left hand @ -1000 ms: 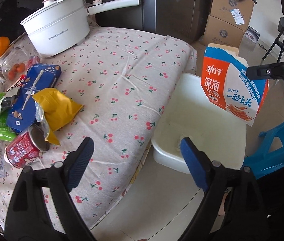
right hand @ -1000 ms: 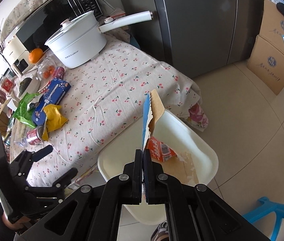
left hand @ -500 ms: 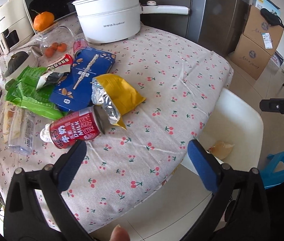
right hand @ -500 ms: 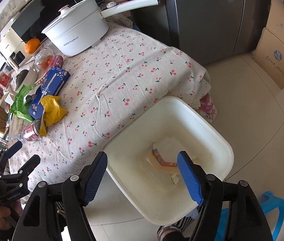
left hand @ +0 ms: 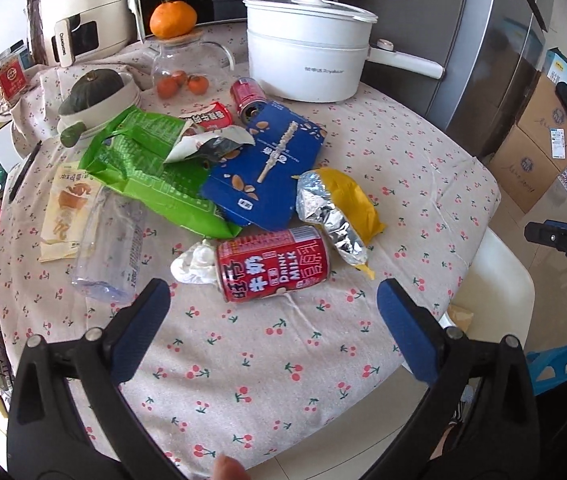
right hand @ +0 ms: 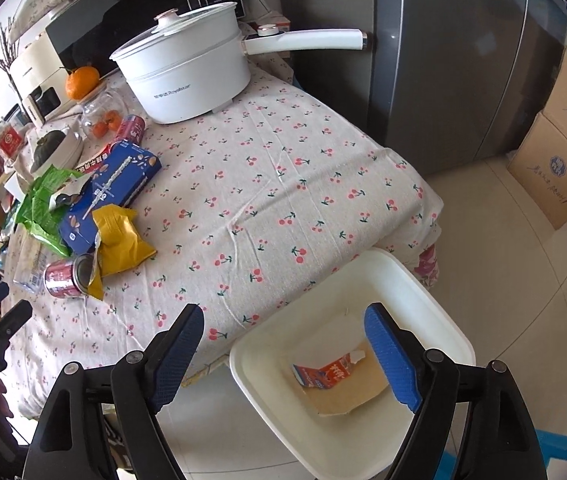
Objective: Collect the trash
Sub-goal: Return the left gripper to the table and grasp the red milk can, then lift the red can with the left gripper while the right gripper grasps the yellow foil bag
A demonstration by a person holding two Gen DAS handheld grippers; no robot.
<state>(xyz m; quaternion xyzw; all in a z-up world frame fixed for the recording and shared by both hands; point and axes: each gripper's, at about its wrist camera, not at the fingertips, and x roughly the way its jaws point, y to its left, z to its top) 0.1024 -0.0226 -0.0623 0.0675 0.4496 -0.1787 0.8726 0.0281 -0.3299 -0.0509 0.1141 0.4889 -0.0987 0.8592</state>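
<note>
A red milk can [left hand: 273, 265] lies on its side on the cherry-print tablecloth, just ahead of my open, empty left gripper [left hand: 273, 312]. Beside it lie a yellow foil bag [left hand: 343, 212], a blue snack box [left hand: 267, 168], a green bag [left hand: 143, 168], a clear plastic bottle [left hand: 109, 244] and a white tissue [left hand: 193, 266]. My right gripper [right hand: 285, 344] is open and empty above the white bin [right hand: 435, 304] on the floor. An orange-and-white carton [right hand: 331, 376] lies flat inside the bin. The can [right hand: 65, 278] and yellow bag [right hand: 121, 240] also show in the right wrist view.
A white electric pot [left hand: 307, 56] with a long handle stands at the back of the table. A glass jar [left hand: 181, 68] with an orange on its lid, a squash in a bowl [left hand: 95, 96] and a second red can [left hand: 249, 98] stand nearby. Cardboard boxes [right hand: 563, 152] sit on the floor.
My right gripper opened and the carton dropped into the bin. My left gripper swung from the bin side toward the pile of trash and now faces the red can.
</note>
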